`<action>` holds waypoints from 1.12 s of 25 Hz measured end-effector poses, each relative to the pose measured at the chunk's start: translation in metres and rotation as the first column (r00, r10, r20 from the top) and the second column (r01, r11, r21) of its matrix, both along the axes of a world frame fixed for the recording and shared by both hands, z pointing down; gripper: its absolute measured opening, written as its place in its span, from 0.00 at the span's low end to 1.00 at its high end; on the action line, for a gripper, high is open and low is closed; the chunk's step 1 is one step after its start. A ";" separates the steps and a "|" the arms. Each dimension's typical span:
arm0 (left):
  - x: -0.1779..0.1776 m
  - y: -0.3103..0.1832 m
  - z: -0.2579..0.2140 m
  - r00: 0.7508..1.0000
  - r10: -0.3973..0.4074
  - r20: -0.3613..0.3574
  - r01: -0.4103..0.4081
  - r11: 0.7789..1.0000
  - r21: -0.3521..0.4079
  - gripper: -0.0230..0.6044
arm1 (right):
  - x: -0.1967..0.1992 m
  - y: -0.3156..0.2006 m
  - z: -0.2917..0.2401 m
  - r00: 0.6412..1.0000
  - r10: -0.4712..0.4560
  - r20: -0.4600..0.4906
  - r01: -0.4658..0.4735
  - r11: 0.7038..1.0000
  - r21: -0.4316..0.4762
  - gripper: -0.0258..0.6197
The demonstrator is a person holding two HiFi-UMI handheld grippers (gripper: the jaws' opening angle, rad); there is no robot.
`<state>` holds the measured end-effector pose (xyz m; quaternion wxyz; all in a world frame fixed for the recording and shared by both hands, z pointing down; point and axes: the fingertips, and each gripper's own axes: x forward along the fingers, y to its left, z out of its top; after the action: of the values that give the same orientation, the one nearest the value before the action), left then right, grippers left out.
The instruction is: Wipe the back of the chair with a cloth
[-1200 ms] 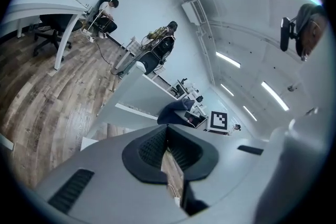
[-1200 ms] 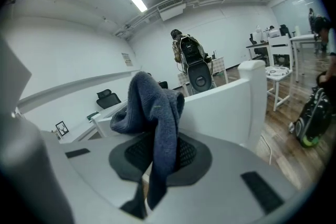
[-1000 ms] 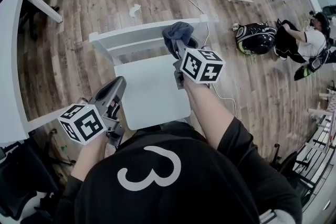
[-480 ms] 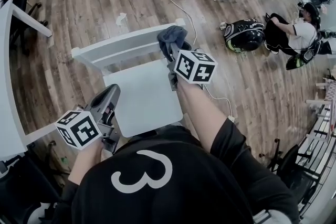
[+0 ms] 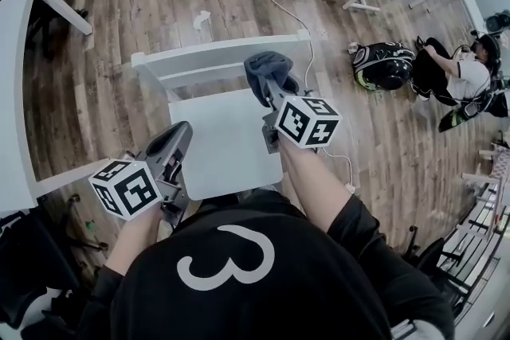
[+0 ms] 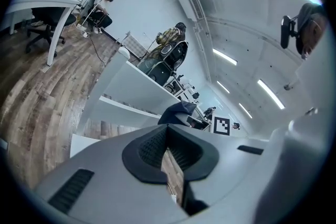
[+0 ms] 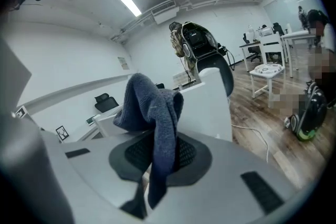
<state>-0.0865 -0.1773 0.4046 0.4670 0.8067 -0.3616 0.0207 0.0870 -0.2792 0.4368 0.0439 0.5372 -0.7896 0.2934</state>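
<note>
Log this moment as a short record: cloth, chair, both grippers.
cloth: blue-grey, bunched, clamped between the jaws
right gripper: shut on the cloth, up at the right part of the chair's back
left gripper: jaws together, nothing between them, low by the chair's front left corner
chair: white, its back on the far side from the person
cloth touching the back: cannot tell

Overhead, two low views; shared chair (image 5: 209,58)

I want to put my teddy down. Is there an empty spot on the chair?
Yes: the white seat is bare, between the chair back, the left gripper and the right gripper. It is crowded at the back's right end, where the right gripper holds the cloth.
</note>
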 end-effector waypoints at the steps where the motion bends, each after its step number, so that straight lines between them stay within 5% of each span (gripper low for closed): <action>1: -0.004 0.001 0.001 1.000 -0.011 0.001 0.011 1.000 -0.001 0.06 | -0.010 0.004 0.001 1.000 -0.022 0.009 0.022 1.000 -0.004 0.12; 18: -0.111 0.029 0.015 0.977 -0.213 0.023 0.214 0.976 -0.029 0.06 | -0.181 0.020 0.030 0.949 -0.310 0.058 0.313 0.949 -0.039 0.12; 28: -0.153 0.049 0.026 0.958 -0.287 0.025 0.288 0.956 -0.050 0.06 | -0.218 0.005 0.049 0.943 -0.332 0.005 0.331 0.942 -0.049 0.12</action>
<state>-0.2398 -0.1284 0.4304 0.4834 0.7326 -0.4782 -0.0308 -0.1307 -0.2741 0.4853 0.1072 0.3959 -0.8611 0.3004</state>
